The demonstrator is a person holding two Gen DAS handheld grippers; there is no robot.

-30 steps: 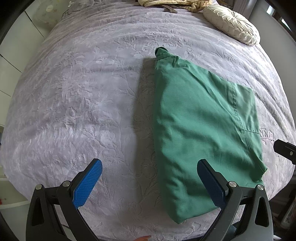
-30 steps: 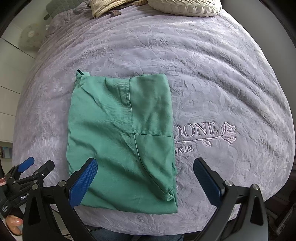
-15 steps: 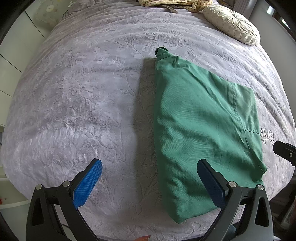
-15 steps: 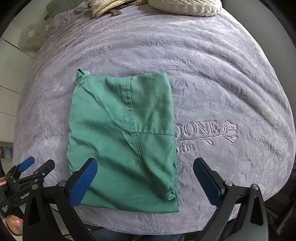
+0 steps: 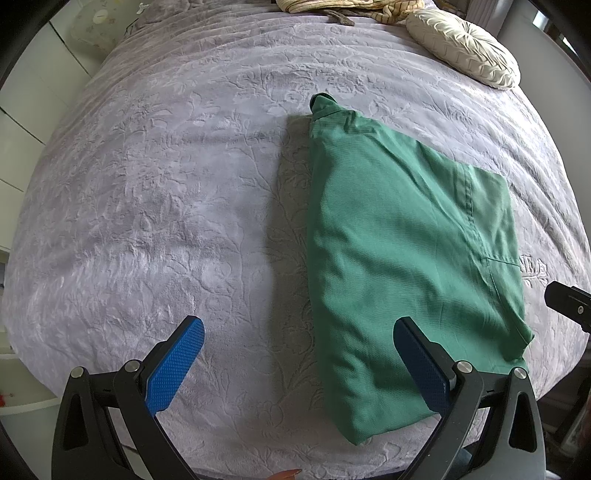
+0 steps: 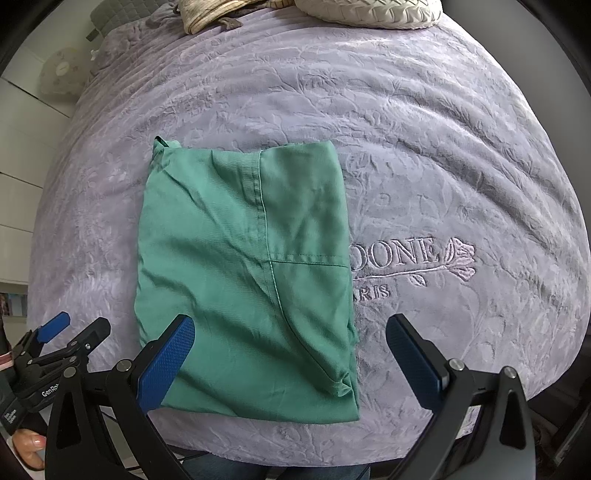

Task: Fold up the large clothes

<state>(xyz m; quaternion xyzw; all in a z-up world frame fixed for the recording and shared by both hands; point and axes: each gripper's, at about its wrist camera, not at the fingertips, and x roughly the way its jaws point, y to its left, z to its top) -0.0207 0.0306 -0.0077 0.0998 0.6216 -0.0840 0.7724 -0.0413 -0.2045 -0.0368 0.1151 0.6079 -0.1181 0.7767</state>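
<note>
Green cotton garment (image 6: pixel 243 280), one item, folded into a compact upright rectangle on a lilac embossed bedspread (image 5: pixel 155 206), lying near the bed's front edge, left of the stitched lettering (image 6: pixel 399 258).

Change noted: almost none. Over the last second the bundle has kept its outline and place, and both tools have held their stance above it. Judged meaning: the folding appears finished or paused; nothing is being carried or pulled.

Left gripper (image 5: pixel 299 363): blue pads spread wide apart, holding nothing, hovering over the near edge with its right pad above the garment's near-left corner. It also shows at the left margin of the right wrist view (image 6: pixel 55 350).

Right gripper (image 6: pixel 290 356): pads likewise wide apart, empty, straddling the garment's near-right corner.

Condition of garment: several layers thick, edges puffed rather than pressed. A topstitched seam runs lengthwise down the upper face, met by a crosswise seam on the right half. Soft diagonal creases across the left half. A small tab or collar end pokes out at the far left corner (image 5: pixel 323 103). Near-right corner bunched and slightly ragged (image 6: pixel 343 384).

Also present: cream pleated cushion (image 5: pixel 461 53) and striped beige cloth (image 5: pixel 351 5) at the far end, well apart from the garment.
</note>
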